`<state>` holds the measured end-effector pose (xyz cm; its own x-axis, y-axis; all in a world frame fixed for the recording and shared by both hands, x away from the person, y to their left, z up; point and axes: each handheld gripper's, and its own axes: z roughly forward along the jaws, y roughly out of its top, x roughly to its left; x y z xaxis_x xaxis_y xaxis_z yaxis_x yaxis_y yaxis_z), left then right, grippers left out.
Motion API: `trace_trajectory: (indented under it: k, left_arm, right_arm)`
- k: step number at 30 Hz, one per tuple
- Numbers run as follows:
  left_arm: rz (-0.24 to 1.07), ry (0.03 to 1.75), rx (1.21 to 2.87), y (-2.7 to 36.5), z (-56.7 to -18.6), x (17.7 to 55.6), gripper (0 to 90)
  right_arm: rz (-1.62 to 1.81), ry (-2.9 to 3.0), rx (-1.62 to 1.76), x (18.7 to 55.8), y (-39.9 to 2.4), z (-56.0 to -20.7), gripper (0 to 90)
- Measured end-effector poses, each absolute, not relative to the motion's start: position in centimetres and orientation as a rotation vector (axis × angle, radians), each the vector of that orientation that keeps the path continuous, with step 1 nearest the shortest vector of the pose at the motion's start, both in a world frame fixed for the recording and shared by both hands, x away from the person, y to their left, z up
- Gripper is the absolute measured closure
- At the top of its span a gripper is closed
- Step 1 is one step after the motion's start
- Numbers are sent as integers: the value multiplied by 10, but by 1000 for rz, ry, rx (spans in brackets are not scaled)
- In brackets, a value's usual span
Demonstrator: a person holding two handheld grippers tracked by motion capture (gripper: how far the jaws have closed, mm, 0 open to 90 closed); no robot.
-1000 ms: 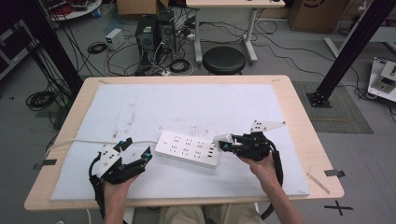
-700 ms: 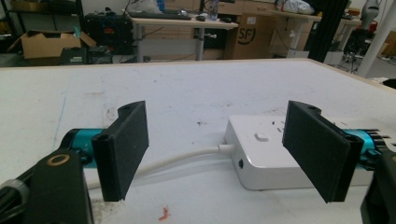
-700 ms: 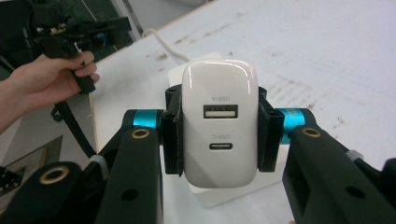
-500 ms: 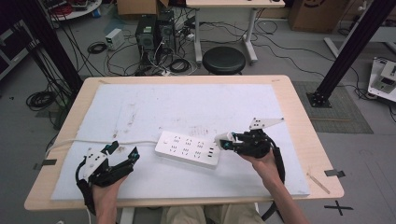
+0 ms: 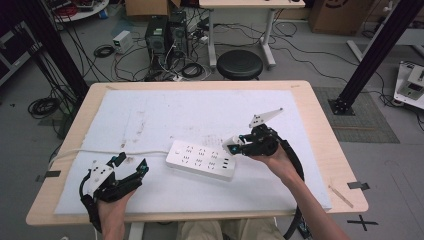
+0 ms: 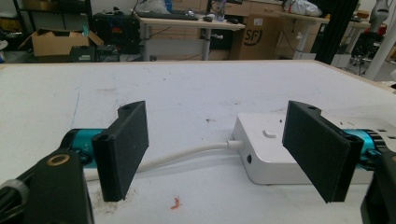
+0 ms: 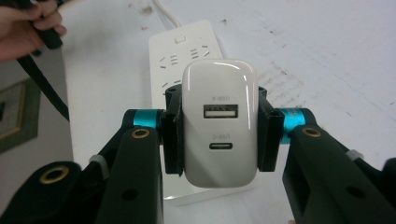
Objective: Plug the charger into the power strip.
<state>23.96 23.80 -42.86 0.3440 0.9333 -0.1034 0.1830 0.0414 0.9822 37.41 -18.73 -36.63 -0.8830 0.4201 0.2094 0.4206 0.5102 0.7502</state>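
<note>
A white power strip [image 5: 202, 159] lies on the white mat, its cord [image 5: 115, 152] running off to the left edge. My right gripper [image 5: 231, 145] hovers at the strip's right end, shut on a white USB charger [image 7: 219, 123] whose two ports face the camera, with the strip [image 7: 187, 49] beyond it. My left gripper [image 5: 129, 165] rests near the front left of the mat with its jaws wide apart and nothing between them. In the left gripper view the strip's end [image 6: 268, 151] and its cord [image 6: 187, 156] lie between and beyond the pads [image 6: 122, 149].
The white mat [image 5: 165, 115] covers most of the wooden table [image 5: 325, 145]. Beyond the table's far edge stand a black stool [image 5: 240, 64], computer towers [image 5: 157, 32] and loose cables on the floor. A black frame post [image 5: 372, 52] rises at the right.
My left gripper has pulled back left and toward the front edge, away from the strip. The right gripper has lifted slightly with the charger at the strip's right end.
</note>
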Motion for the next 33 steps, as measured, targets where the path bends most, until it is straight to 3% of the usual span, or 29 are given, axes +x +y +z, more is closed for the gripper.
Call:
trace_trajectory:
  k: [22,33]
  left_arm:
    - [805,1078,1449,237,-428,239,227]
    - [804,1078,1452,236,-430,238,227]
  right_arm:
    - [-786,-3045,-461,398,-110,-350,632]
    - [-663,-3075,-399,399,-97,-355,631]
